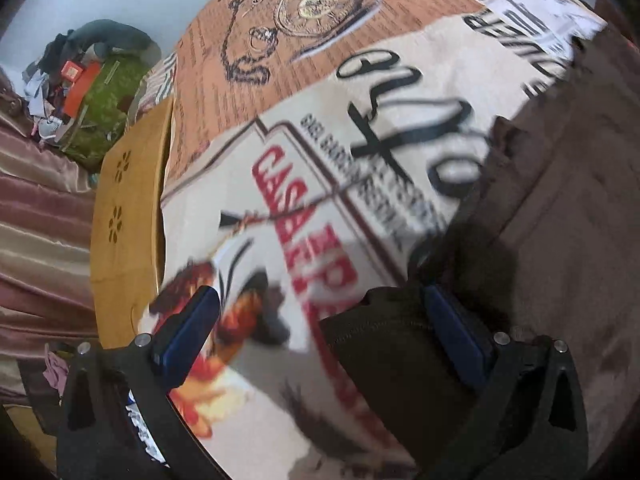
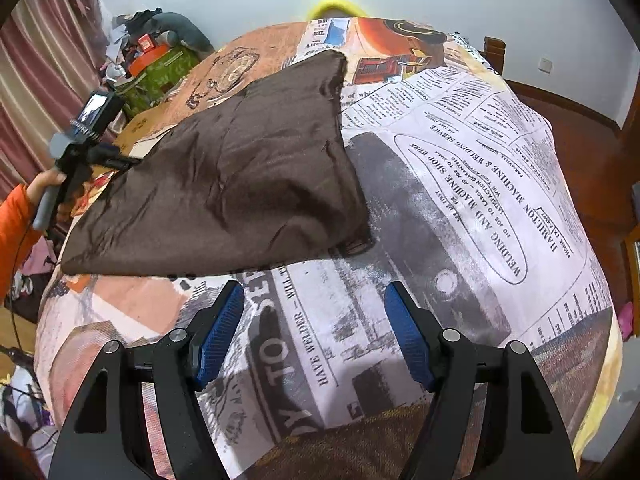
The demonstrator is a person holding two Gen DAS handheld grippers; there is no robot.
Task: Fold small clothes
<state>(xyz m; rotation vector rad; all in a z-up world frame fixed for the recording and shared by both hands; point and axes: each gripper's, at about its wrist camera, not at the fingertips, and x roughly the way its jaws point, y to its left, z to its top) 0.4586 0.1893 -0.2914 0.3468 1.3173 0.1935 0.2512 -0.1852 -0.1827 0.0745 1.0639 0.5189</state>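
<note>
- Right tool hangs just above the bed with its blue-padded fingers spread wide apart and nothing between them; it sits near the closest edge of the brown garment without touching it.
- Left tool also has its fingers well apart; a dark fold of the brown garment lies between them, against the inner face of one blue pad, but the other pad stands clear of it, so the cloth is not pinched.
- Seen from the right wrist, the brown garment lies spread on the bed, wide at the near side and narrowing to a point at the far side, with soft creases across it.
- Its left corner reaches to where the left tool is held out from the side by a hand in an orange sleeve.
- Under the garment is the bedspread, printed like old newspaper pages with adverts, a pocket watch and red lettering.
- Beside the bed stands a yellow wooden panel with flower-shaped cut-outs.
- Further off, by striped curtains, is a heap of clutter on something green, with orange boxes and a grey bundle on top.
- Left wrist view is motion-blurred, so finer detail is unclear.
</note>
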